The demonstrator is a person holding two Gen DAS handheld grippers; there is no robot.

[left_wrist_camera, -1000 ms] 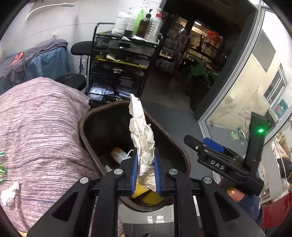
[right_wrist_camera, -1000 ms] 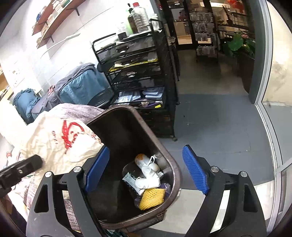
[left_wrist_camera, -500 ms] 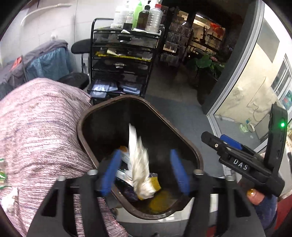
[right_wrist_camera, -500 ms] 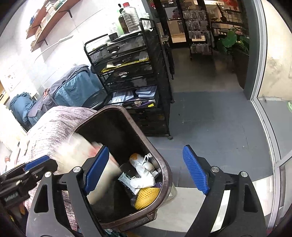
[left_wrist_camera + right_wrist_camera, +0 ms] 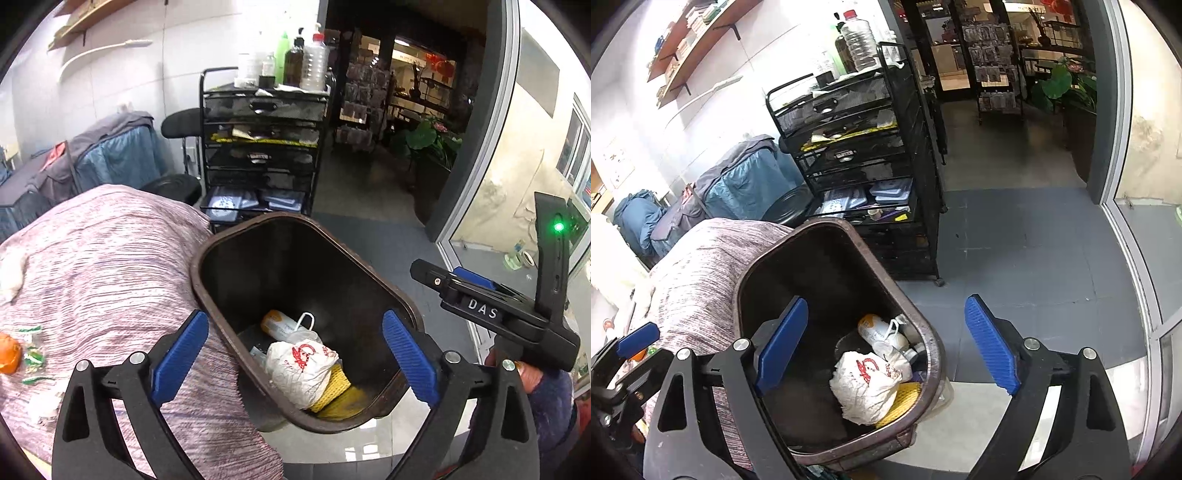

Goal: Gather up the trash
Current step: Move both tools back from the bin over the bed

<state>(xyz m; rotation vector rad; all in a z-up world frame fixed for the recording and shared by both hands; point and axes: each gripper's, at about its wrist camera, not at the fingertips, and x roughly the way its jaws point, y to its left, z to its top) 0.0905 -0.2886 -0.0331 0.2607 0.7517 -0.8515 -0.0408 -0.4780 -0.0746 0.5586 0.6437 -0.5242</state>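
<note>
The left gripper [image 5: 295, 354] hangs over the brown bin [image 5: 207, 288] beside the worktop's edge, its jaws opening with nothing between them. A crumpled white bag [image 5: 299, 373] lies inside the bin. The right gripper [image 5: 886, 347] is opening too, empty.

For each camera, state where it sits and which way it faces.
Left wrist: on the left tool, angled down into the brown bin; shows its own blue pads opening, nothing between them, plus the right tool and a hand.
Right wrist: on the right tool, angled down over the bin's right rim; shows its open pads and the left tool.
Shared: bin, white bag, black cart, striped cloth.
</note>
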